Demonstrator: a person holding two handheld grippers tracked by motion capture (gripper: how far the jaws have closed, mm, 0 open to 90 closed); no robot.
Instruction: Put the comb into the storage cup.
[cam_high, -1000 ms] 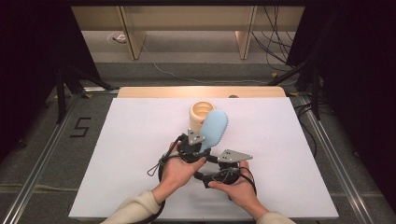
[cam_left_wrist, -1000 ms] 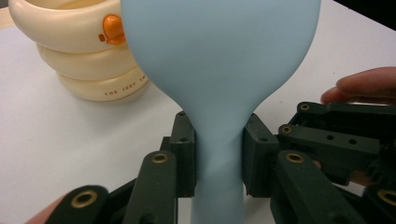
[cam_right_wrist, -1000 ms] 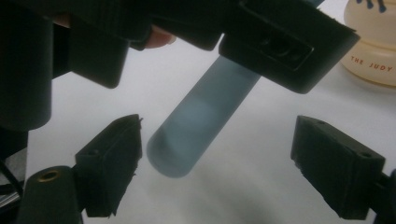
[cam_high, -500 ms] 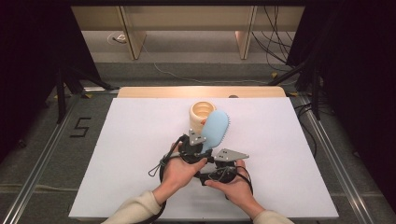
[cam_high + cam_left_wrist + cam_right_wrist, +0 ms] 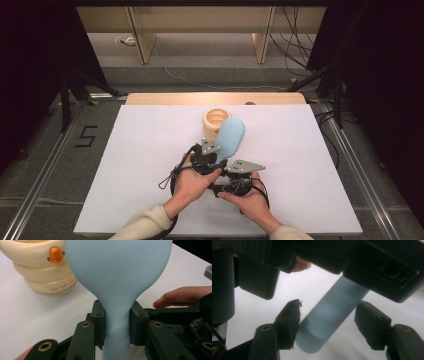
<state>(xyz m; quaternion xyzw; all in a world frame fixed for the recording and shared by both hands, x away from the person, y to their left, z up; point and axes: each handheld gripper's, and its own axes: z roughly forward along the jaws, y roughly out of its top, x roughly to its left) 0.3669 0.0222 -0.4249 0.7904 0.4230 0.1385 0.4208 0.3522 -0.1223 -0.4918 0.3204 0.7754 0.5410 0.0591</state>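
— Pale blue plastic, by the look of it: the brush [image 5: 229, 139] stands up over the middle of the white surface [image 5: 125, 165], its head leaning toward one o'clock and lying against the cream ringed cup [image 5: 216, 121] behind it.

— Who has hold of it?

— The left gripper [image 5: 117, 322]. In the left gripper view its two pads are pressed on the narrow neck where the head runs into the handle, one on each side, so it is clamped there with the jaws only a little apart.

— And the right gripper [image 5: 325, 326]?

— It sits at about five o'clock from the left one, tucked close beneath it. In the right gripper view the rounded end of the handle hangs between its jaws, which have just been closing. The left-hand pad looks to be at the handle or just beside it; the other pad is not yet on it. So it is half closed around the handle, not gripping.

— How will the brush handle?

— I judge it light and stiff, with a smooth, rather slippery handle that could swivel in a loose grip. The bristle edge [image 5: 241, 134] looks softer. The neck and the straight handle are the places to take it; the broad head is too wide and would slide.
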